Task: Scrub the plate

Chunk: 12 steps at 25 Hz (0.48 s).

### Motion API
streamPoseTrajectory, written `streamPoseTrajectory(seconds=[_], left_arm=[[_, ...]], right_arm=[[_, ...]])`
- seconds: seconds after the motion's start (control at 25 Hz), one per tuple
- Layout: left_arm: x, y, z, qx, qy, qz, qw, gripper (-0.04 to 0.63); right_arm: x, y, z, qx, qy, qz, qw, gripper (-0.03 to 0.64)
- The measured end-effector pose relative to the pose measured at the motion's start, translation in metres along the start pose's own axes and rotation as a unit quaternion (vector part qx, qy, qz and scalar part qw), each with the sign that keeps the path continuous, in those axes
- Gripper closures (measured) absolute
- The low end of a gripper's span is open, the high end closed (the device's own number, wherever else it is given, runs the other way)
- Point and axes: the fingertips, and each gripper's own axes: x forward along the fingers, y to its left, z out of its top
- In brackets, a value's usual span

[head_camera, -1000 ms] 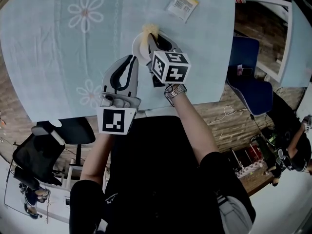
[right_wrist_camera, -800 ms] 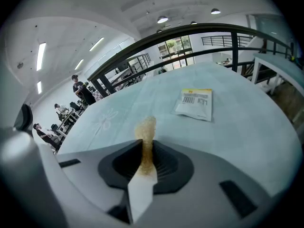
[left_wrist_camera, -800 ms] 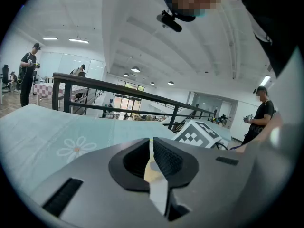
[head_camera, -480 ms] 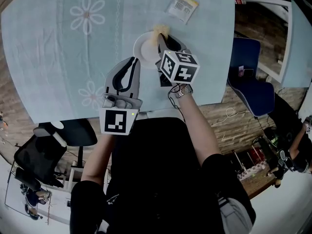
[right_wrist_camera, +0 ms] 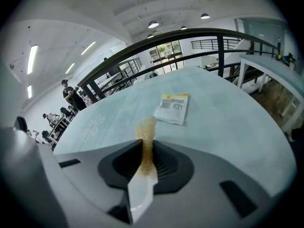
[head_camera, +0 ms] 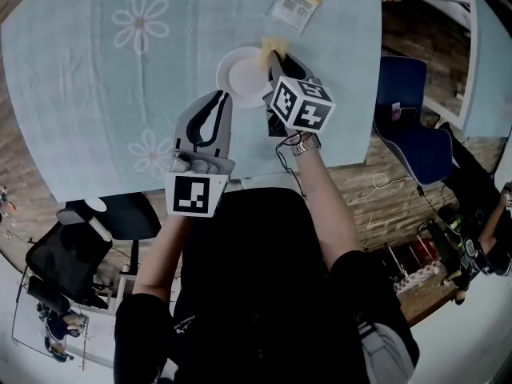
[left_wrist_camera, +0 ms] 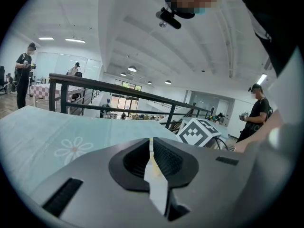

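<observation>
Sponge (right_wrist_camera: 146,129), tan and coarse, is pinched between the jaws of the right gripper (right_wrist_camera: 144,145), sticking out past their tips. A second ago this gripper held the sponge over the far left part of the plate (head_camera: 240,78). It has since swept to the right, and the sponge now sits at the plate's right rim, so most of the white dish is uncovered. The left gripper (head_camera: 217,98) has barely moved. Its jaws are closed to a thin slit with nothing between them, and the plate lies just ahead of its tips on the pale blue table (head_camera: 80,102). Farther ahead of the right gripper, well apart, a flat packet (right_wrist_camera: 172,108) lies on the cloth.
</observation>
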Motion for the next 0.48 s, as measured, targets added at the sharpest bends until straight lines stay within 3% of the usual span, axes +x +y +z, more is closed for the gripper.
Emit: streamPoseTrajectory(seconds=[0.48], left_arm=[[-0.018,0.0,0.003,0.009,-0.012,0.0,0.9999,0.563]], right_arm=[[-0.031,-0.022,0.009,0.019,-0.049,-0.058,0.997,0.557]])
